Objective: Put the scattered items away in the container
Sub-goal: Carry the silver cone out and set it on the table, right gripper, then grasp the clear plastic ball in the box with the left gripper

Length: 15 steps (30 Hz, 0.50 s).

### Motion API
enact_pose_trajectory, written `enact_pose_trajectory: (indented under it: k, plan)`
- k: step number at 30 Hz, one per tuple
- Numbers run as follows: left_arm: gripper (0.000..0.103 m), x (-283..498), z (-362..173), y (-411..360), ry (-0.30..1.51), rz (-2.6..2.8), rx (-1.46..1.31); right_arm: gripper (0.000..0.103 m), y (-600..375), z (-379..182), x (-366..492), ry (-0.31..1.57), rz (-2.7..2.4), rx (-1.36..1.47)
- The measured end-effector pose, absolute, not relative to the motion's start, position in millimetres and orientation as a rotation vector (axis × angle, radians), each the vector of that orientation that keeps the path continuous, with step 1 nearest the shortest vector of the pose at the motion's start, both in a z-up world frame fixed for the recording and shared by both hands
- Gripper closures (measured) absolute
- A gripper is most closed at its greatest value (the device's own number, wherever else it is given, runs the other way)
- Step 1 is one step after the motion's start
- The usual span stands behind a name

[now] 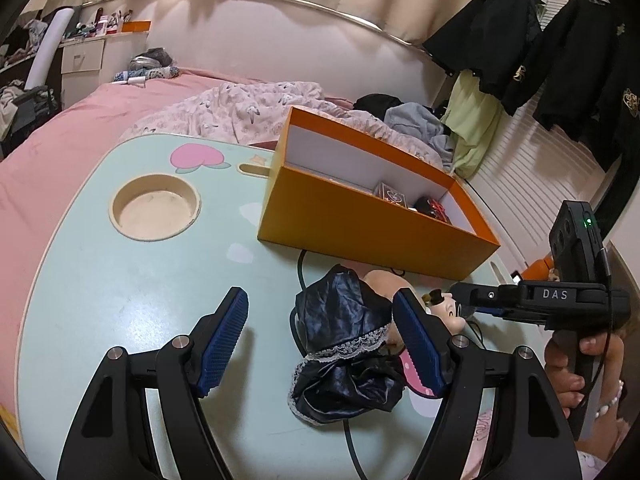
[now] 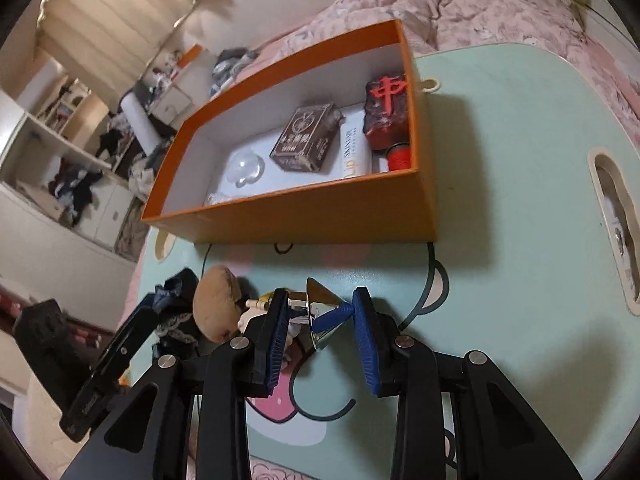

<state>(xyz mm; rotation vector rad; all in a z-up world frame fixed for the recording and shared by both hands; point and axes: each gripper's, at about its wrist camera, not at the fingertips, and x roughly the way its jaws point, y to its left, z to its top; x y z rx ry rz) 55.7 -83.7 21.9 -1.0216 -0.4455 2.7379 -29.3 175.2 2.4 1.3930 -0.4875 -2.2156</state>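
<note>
My right tool sits low over the bench, and a shiny metal cone lies between its fingers. The jaws stand fairly narrow, and I cannot tell from the wrist view whether the pads actually press on the cone; the right pad looks to be at its tip, the left pad just beside its wide end. The cone lies on its side, its long axis running across the gap from finger to finger, tip towards the right pad. That is the relation I judge the next move turns on: a squeeze along that axis would bear on a point at one end, so it may slip.

The box lies straight ahead of this tool, near, its long side facing me, with several items already inside.

My left tool is spread wide and holds nothing. It hangs over a doll in a dark satin dress, which lies on the bench partly between its fingers; the doll's head is beside the right tool. The left tool is the nearer one to the doll, the right to the cone.
</note>
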Motion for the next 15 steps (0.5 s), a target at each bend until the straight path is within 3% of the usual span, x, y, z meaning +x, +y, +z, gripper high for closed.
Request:
enact_pose_trajectory:
  k: [1,3,9,15]
  plan:
    - [0.028,55.6,23.0,-83.1,-0.437,2.741,-1.018,0.049,177.6,2.2,-27.4,-0.493,-2.227,1.383]
    - [0.028,54.8,25.8,-81.2,-0.406,2.748,-1.021,0.039,184.0,4.8,-24.8,-0.517,-2.258,1.352]
    - [0.028,44.4,59.0,-73.4,-0.23,2.766,-0.978,0.039,205.1,18.2,-9.5,-0.583,-2.408,1.179]
    - [0.028,-16.9,109.0,-34.3,0.016,2.606,-1.01,0.039,199.9,16.6,2.5,-0.602,-2.458,1.116]
